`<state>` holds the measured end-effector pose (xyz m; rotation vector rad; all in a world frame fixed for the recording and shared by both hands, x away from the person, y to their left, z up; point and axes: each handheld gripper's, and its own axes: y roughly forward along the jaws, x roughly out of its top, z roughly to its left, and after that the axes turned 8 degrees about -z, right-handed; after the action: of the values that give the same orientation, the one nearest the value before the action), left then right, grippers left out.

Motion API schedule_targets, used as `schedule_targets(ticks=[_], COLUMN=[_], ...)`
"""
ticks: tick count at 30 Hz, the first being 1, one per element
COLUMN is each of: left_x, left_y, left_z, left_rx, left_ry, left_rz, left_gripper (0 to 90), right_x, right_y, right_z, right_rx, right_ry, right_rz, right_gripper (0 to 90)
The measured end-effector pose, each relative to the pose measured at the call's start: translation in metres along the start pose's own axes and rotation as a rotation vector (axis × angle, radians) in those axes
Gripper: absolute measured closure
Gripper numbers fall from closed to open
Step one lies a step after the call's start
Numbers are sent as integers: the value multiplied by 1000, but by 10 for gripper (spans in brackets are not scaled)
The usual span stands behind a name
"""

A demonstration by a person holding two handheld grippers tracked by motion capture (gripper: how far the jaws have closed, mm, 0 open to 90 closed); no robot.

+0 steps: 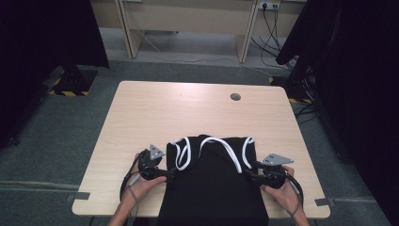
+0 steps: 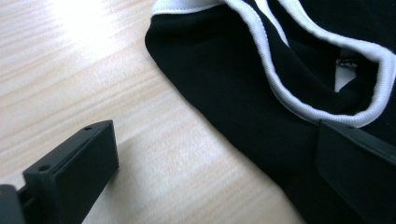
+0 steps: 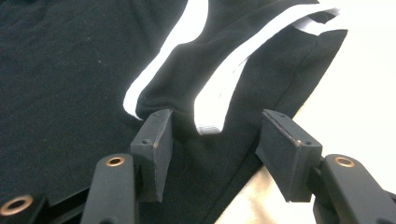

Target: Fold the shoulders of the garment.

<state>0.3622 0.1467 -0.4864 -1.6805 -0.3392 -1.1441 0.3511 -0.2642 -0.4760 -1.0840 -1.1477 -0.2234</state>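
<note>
Grey carpet surrounds the pale wooden table (image 1: 155, 113) at which we work, with dark curtains to either side and a cable port (image 1: 235, 97) set in the far part of the tabletop. On the near half of the table lies a black sleeveless top (image 1: 211, 183) with white trim (image 1: 234, 155) along its neck and armholes, its lower end hanging over the near edge between our forearms. Our left gripper (image 1: 165, 175) sits at the garment's left edge, just below the left armhole; in the left gripper view its jaws stand wide apart, one over bare wood and the other over the black fabric, with the cloth's edge running between them and nothing pinched. Our right gripper (image 1: 251, 175) sits at the garment's right edge, beside the right armhole. In the right gripper view its jaws are also parted, roughly half open, and the fabric's edge with a fold of white trim lies in the gap between them; the pads (image 3: 154, 144) are not pressing on the cloth. Both hands rest on the table, well apart, with the top spread between them.
</note>
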Motion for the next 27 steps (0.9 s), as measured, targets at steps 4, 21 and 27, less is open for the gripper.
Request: schedule_targets(ticks=[4,21,27], left_x=[4,17,17], left_y=[5,23,21], left_z=[2,12,15], left_rx=[4,12,-23], left_ry=[-1,-7,-18], left_rz=[1,1,-13], left_gripper=[0,0,7], right_x=[3,15,15], right_y=[5,22,19], right_z=[-6,-23,-22], right_rx=[-7,-26,5], right_ry=[4,18,42], right_rz=[1,-9,0], right_gripper=[454,451,340])
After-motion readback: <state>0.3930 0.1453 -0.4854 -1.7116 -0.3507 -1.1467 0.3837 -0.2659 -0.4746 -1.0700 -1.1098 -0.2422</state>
